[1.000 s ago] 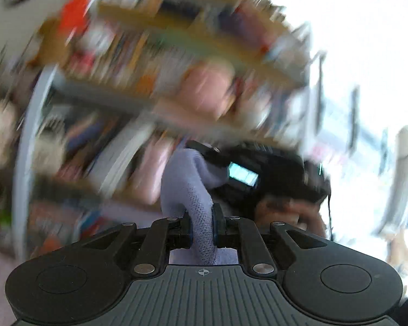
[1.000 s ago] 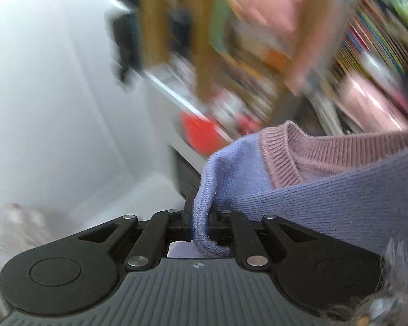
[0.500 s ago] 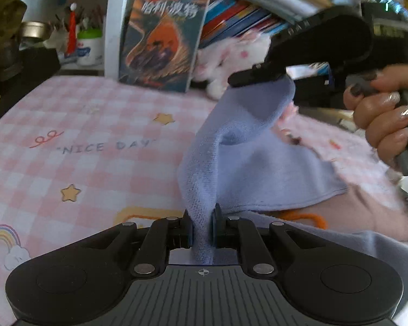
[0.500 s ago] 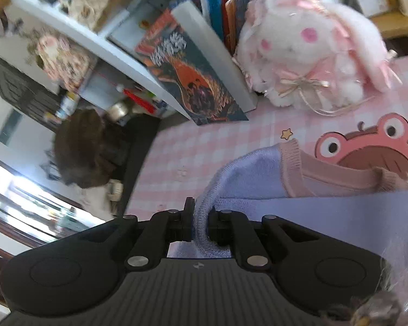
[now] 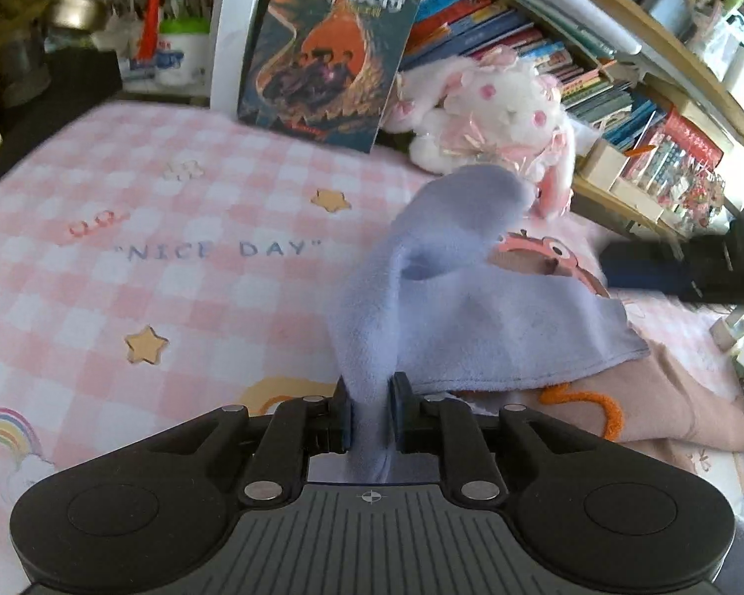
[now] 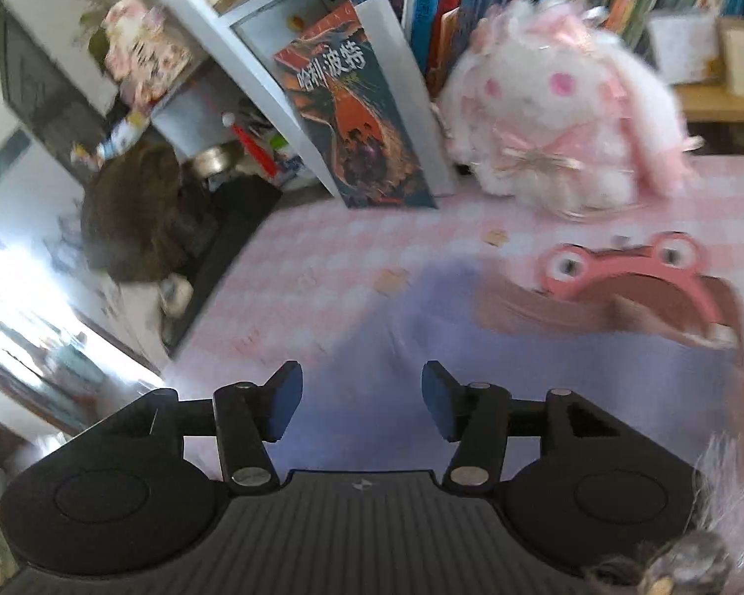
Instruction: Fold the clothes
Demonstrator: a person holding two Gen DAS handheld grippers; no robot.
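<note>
Lavender knit sweater with a dusty-pink collar [image 5: 476, 317] lies on the pink checked cloth of the desk [image 5: 139, 267], blurred in the right wrist view and cut off at the lower right, one fold standing up toward the back edge. Left gripper [image 5: 370, 414] fingers are easing apart with fabric still pinched between them; right gripper [image 6: 362, 404] fingers are spreading, empty, above the cloth. Along the back edge stand an orange-and-blue book [image 5: 327, 44], a white-and-pink plush rabbit [image 5: 491, 114] and a pink frog-shaped thing [image 6: 625, 272] partly hidden by the sweater.

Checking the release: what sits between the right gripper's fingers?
Nothing is pinched: the right gripper is opening, with the sweater lying on the bed below, in the right wrist view.
</note>
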